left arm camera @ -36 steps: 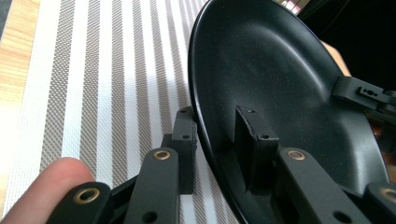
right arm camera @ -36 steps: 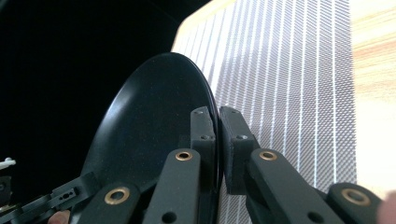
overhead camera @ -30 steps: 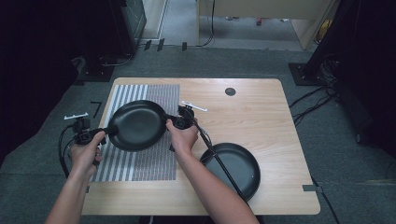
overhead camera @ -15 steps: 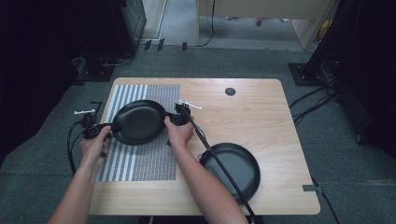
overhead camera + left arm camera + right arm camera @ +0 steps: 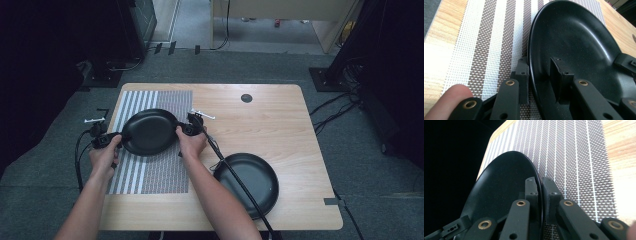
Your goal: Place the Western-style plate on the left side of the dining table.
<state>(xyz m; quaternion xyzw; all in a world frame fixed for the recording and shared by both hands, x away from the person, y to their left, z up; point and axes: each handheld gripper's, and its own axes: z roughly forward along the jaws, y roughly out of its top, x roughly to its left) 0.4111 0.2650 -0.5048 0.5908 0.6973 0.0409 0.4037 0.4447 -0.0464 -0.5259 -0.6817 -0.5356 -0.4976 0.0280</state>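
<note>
Black pan [image 5: 149, 132] sits left of centre in the high view, over the striped placemat [image 5: 150, 172], pinched at opposite rims by your left gripper [image 5: 116, 136] and right gripper [image 5: 181, 129]; keep both level as you set it down. A second pan [image 5: 250, 180] lies lower right, empty.

Left gripper view: jaws clamp the pan [image 5: 574, 45] rim, one inside, one outside; its bowl holds nothing.

Right gripper view: jaws nip the pan [image 5: 504, 185] rim above the placemat [image 5: 574, 157]; lower gently.
</note>
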